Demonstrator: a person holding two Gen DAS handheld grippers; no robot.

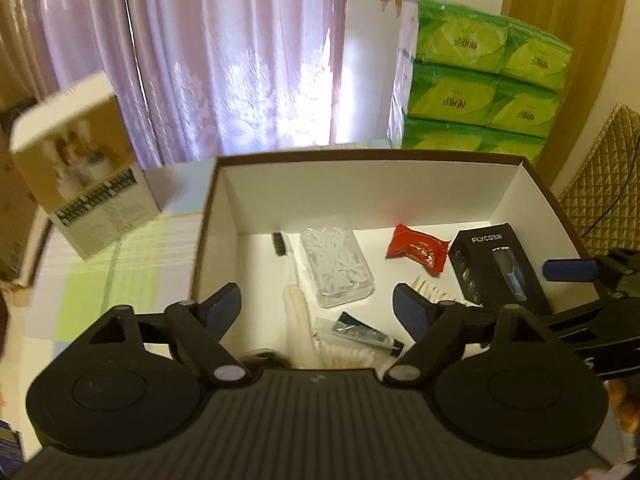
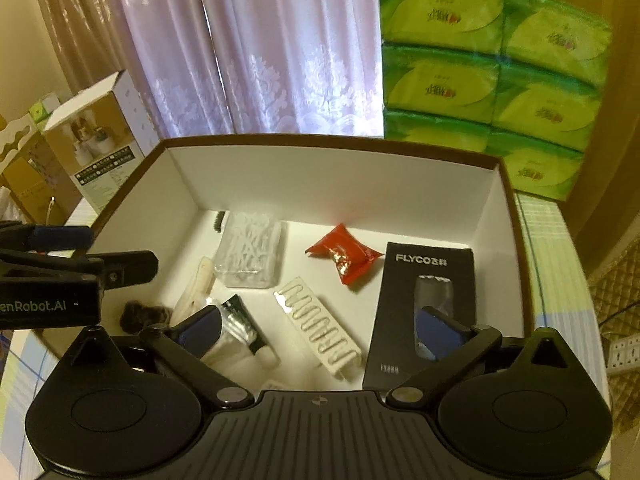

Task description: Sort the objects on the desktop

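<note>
Both grippers, left [image 1: 316,300] and right [image 2: 320,330], hover above the open box [image 2: 332,184], fingers spread wide, holding nothing. Sorting appears far along: inside the box lie a rigid black shaver carton [image 2: 424,304], a crinkled red sachet [image 2: 344,258], a clear floss-pick case [image 2: 250,250] and a ribbed white clip [image 2: 316,330]. Next move, likely: withdraw and fetch whatever remains on the desk [image 1: 100,276] outside the box.

Both grippers, the left gripper [image 1: 318,304] and the right gripper [image 2: 320,330], are matte black with ribbed housings, silver pivot screws, blue-padded jaws; one side reads "enRobot.AI".
</note>
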